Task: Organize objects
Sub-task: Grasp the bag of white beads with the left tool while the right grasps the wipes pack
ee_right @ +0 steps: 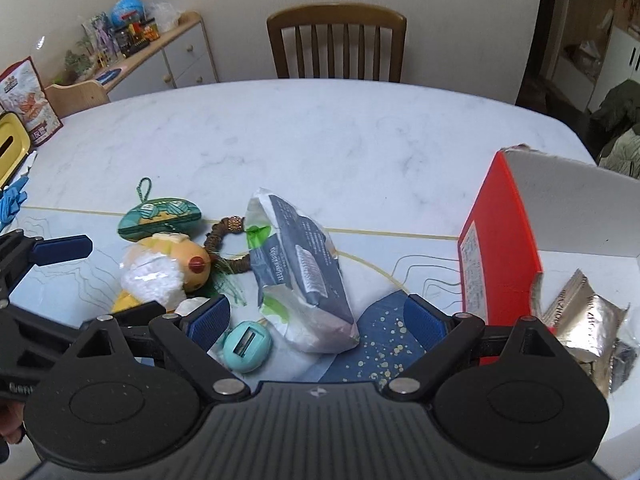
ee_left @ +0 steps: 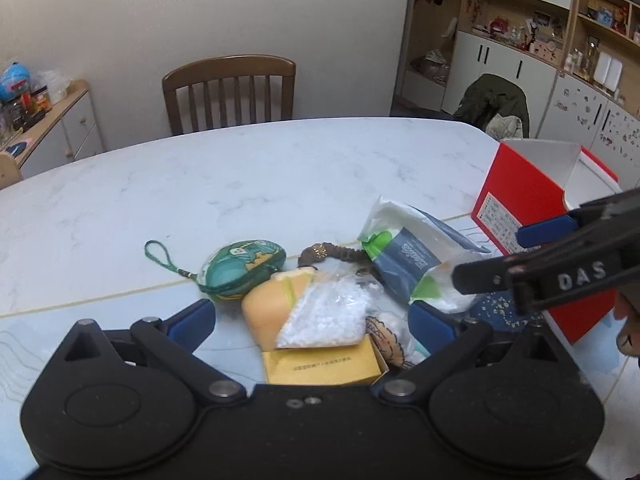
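Wooden chair (ee_right: pixel 337 42) behind the marble table (ee_right: pixel 304 132), cluttered sideboard (ee_right: pixel 160 60) at left.

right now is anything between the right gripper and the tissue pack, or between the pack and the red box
Nothing visible blocks either. The right gripper is open with the tissue pack straight ahead between its fingers. Between the pack and the red box lies only bare table and a flat blue mat.

Both wrist views look down closely, sharing the clutter pile (ee_left: pixel 328 304).

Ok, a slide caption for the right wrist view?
Open right gripper poised over tissue pack beside red box on cluttered table.
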The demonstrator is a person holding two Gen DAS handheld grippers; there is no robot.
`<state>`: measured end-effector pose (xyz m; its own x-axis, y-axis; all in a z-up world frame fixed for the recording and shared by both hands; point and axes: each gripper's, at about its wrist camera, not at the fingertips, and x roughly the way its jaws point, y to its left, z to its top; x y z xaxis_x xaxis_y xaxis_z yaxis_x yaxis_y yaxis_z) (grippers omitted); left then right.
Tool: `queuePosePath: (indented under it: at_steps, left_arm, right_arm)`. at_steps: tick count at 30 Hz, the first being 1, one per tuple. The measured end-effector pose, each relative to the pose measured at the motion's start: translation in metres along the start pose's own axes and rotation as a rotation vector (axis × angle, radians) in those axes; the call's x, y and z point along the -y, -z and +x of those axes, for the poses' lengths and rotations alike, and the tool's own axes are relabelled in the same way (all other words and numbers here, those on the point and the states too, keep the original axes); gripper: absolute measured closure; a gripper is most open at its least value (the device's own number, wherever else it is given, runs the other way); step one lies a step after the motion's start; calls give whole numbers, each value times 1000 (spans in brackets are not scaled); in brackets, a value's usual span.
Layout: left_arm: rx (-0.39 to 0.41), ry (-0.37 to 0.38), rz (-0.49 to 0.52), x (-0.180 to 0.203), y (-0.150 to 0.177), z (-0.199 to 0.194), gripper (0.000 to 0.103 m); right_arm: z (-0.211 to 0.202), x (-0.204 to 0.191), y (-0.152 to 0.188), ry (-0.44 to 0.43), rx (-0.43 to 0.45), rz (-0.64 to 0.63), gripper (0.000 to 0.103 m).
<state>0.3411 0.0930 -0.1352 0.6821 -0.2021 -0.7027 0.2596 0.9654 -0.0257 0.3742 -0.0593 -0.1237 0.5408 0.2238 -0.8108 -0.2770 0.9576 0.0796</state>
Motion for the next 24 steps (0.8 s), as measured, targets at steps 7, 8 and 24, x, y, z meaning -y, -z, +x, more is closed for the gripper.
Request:
queuePosePath:
  at_steps: [7, 8, 24]
  left_arm:
    - [-13, 5, -9, 0, 0, 11, 11]
    - [-13, 8, -6, 0, 0, 11, 16]
    - [-12, 28, 55, 10, -4, 10, 61]
  right_arm:
    - [16, -1, -7, -12, -25, -6, 18]
    - [18, -2, -7, -15, -30, -8, 20]
    - [25, -10, -10, -33, -48, -2, 71]
